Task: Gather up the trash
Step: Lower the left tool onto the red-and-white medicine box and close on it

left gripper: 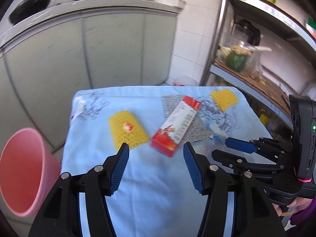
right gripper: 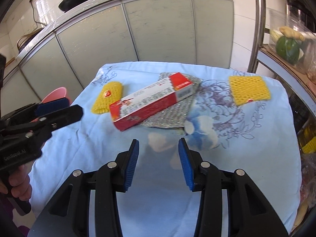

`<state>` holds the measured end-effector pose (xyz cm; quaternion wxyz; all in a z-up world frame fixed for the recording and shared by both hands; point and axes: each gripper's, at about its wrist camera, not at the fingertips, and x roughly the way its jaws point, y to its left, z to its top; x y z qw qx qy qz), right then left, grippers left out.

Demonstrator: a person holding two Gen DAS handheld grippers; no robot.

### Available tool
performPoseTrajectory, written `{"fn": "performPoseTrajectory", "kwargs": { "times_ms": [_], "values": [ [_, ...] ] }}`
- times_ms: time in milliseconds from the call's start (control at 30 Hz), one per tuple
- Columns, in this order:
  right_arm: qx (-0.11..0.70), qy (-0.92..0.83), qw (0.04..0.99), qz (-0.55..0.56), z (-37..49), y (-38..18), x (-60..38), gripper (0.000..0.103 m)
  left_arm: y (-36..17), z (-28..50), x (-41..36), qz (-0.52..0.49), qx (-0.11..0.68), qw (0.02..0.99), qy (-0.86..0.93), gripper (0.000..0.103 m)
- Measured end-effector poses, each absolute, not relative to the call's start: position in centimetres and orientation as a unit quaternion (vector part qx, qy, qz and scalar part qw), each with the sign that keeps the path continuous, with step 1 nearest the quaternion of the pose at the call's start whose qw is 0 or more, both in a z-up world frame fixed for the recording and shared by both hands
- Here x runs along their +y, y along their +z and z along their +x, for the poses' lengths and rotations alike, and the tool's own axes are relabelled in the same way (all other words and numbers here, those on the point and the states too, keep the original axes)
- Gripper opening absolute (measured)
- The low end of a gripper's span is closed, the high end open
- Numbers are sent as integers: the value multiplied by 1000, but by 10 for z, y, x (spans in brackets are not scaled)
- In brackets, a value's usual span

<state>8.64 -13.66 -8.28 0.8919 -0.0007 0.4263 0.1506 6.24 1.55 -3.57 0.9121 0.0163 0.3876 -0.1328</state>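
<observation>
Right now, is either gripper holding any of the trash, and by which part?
Nothing is held. The left gripper and right gripper are both open over the blue cloth, short of the red box.

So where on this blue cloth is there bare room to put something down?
The near half of the cloth, in front of both grippers, is bare. The far half is crowded: a red box lying on a silver sheet, with a yellow foam net at its left and another at its right.
</observation>
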Motion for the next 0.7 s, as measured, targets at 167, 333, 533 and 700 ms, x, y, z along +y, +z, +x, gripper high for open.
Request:
{"fn": "performPoseTrajectory", "kwargs": {
  "times_ms": [167, 333, 533, 700],
  "values": [
    [424, 144, 894, 3, 89, -82, -146, 42, -43, 87, -7, 59, 407, 895, -174, 62],
    [424, 143, 894, 11, 91, -82, -151, 42, -55, 113, -22, 93, 427, 881, -181, 62],
    [427, 136, 894, 21, 97, -83, -158, 42, -71, 137, -34, 119, 449, 866, -183, 62],
    [433, 132, 891, 27, 101, -88, -162, 42, -81, 145, -42, 140, 461, 855, -190, 62]
  ]
}}
